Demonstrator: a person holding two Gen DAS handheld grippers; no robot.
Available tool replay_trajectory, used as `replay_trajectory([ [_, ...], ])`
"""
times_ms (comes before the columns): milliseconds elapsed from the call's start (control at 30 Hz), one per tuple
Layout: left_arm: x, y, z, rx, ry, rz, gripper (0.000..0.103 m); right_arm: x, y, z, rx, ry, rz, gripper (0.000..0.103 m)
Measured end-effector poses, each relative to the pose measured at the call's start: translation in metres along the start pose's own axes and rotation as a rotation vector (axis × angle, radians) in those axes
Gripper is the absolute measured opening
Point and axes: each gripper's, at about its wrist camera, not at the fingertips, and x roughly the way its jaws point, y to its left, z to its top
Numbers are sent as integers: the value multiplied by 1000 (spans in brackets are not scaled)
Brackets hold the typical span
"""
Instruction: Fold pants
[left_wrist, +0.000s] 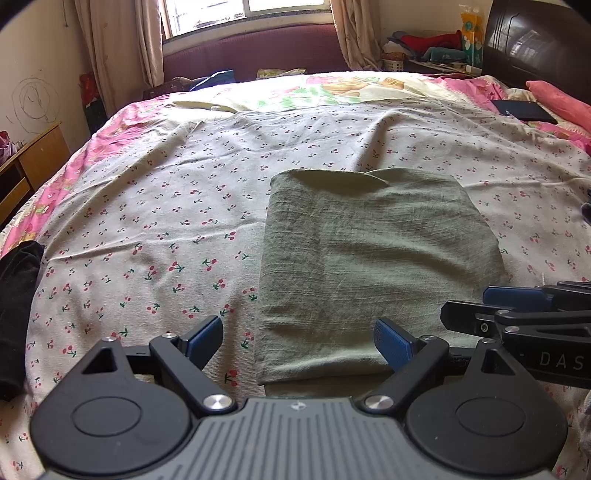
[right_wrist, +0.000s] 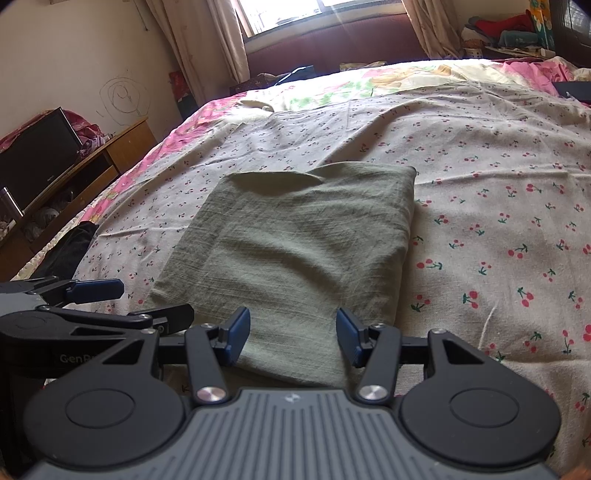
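The green pants (left_wrist: 373, 258) lie folded into a flat rectangle on the cherry-print sheet (left_wrist: 147, 229); they also show in the right wrist view (right_wrist: 295, 251). My left gripper (left_wrist: 299, 341) is open and empty, its jaws astride the near left corner of the pants. My right gripper (right_wrist: 293, 334) is open and empty over the near edge of the pants. The right gripper shows side-on at the right of the left wrist view (left_wrist: 517, 306). The left gripper shows at the left of the right wrist view (right_wrist: 92, 299).
A black garment (left_wrist: 16, 295) lies at the bed's left edge. A dark flat item (left_wrist: 524, 110) and a pink pillow (left_wrist: 557, 99) lie at the far right. A wooden cabinet (right_wrist: 92, 162) stands left of the bed. A window and sofa are beyond.
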Motion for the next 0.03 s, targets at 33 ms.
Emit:
replay_trajectory([
  [33, 0, 0, 0, 1, 0, 2, 101, -1, 0, 0, 1, -2, 2, 53],
])
